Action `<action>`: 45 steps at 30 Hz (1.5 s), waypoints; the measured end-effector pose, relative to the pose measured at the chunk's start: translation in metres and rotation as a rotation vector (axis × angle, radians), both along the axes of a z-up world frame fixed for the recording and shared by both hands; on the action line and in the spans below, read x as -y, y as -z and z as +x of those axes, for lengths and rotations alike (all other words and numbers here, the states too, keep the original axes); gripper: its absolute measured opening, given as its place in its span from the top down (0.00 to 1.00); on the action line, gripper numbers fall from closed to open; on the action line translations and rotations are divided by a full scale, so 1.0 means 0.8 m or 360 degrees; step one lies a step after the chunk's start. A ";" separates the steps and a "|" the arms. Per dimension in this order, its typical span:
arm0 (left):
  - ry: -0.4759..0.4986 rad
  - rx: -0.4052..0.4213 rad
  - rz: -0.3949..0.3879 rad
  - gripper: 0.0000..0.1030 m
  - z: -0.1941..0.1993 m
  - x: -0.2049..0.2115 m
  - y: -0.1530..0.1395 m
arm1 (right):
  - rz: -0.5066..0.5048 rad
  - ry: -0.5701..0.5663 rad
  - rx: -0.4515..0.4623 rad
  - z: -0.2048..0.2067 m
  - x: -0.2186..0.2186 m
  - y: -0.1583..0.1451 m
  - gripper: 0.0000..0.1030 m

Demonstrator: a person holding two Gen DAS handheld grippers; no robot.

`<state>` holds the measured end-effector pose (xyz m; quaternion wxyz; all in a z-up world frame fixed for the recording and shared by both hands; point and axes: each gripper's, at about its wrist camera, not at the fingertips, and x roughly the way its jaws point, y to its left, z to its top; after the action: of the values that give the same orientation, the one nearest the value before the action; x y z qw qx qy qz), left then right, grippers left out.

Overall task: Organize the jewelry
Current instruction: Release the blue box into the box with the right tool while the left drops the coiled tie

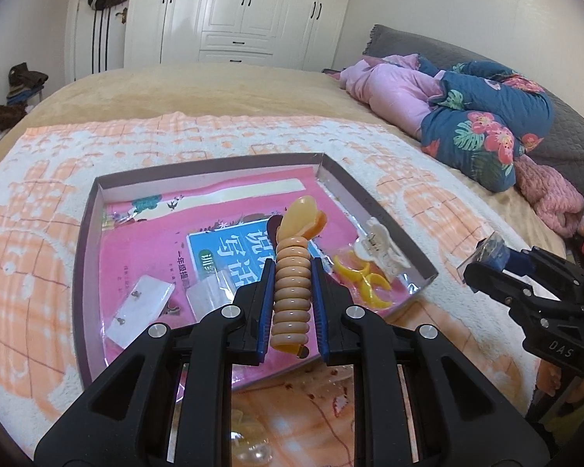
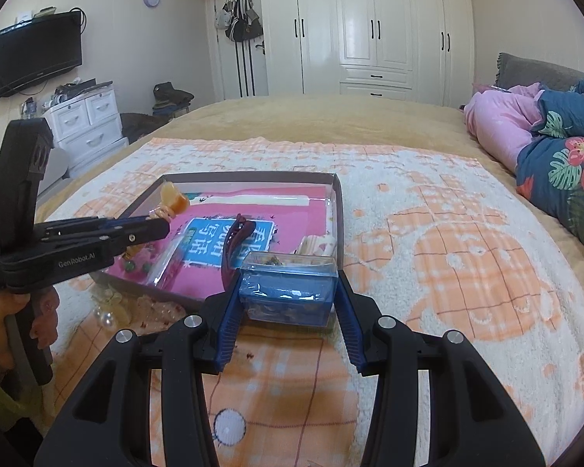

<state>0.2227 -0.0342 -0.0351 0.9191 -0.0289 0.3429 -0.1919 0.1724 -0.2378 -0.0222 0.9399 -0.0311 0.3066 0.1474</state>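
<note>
My left gripper (image 1: 292,262) is shut on a tan ridged hair clip (image 1: 292,292) with an orange end, and holds it above a shallow dark-rimmed box (image 1: 85,272) lined with a pink book. In the box lie a white claw clip (image 1: 381,245), a yellow clip (image 1: 364,276) and small earring cards (image 1: 144,299). My right gripper (image 2: 290,278) is shut on a small clear case (image 2: 290,288) with a blue insert, just in front of the box's near right corner. The right wrist view shows the left gripper (image 2: 163,225) with the tan clip (image 2: 173,198), and a dark red clip (image 2: 231,249) in the box.
The box sits on an orange-and-white towel (image 2: 447,253) spread over a bed. Loose pearls and beads (image 2: 105,317) lie by the box's near edge. A folded floral quilt (image 1: 486,124) and pink bedding are at the right. A person's hand (image 2: 4,319) grips the left handle.
</note>
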 end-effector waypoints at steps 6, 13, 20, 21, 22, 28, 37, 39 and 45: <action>0.0008 -0.0023 0.0007 0.89 0.013 0.001 0.010 | -0.0041 -0.0026 -0.0006 0.021 -0.016 0.003 0.58; -0.0005 -0.0089 0.0017 0.89 0.026 -0.006 0.025 | -0.0071 -0.0083 -0.0049 0.051 -0.041 0.016 0.58; -0.0019 -0.0113 0.0014 0.89 0.032 -0.011 0.032 | -0.0083 -0.0108 -0.0111 0.070 -0.059 0.036 0.58; -0.0019 -0.0116 0.0011 0.89 0.032 -0.012 0.033 | -0.0083 -0.0108 -0.0116 0.071 -0.059 0.038 0.58; -0.0019 -0.0118 0.0012 0.89 0.033 -0.012 0.034 | -0.0082 -0.0108 -0.0124 0.072 -0.059 0.041 0.58; -0.0023 -0.0123 0.0015 0.89 0.034 -0.012 0.036 | -0.0065 -0.0109 -0.0154 0.072 -0.058 0.052 0.57; -0.0015 -0.0123 0.0018 0.89 0.032 -0.010 0.038 | -0.0034 -0.0097 -0.0110 0.057 -0.049 0.043 0.43; -0.0015 -0.0120 0.0019 0.89 0.031 -0.009 0.036 | -0.0030 -0.0087 -0.0099 0.053 -0.045 0.040 0.39; -0.0011 -0.0111 0.0014 0.84 0.027 -0.006 0.033 | 0.0005 -0.0052 -0.0086 0.038 -0.033 0.033 0.31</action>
<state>0.2442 -0.0293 -0.0616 0.9074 -0.0327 0.3754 -0.1860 0.2025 -0.2118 -0.0487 0.9287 -0.0306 0.3311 0.1640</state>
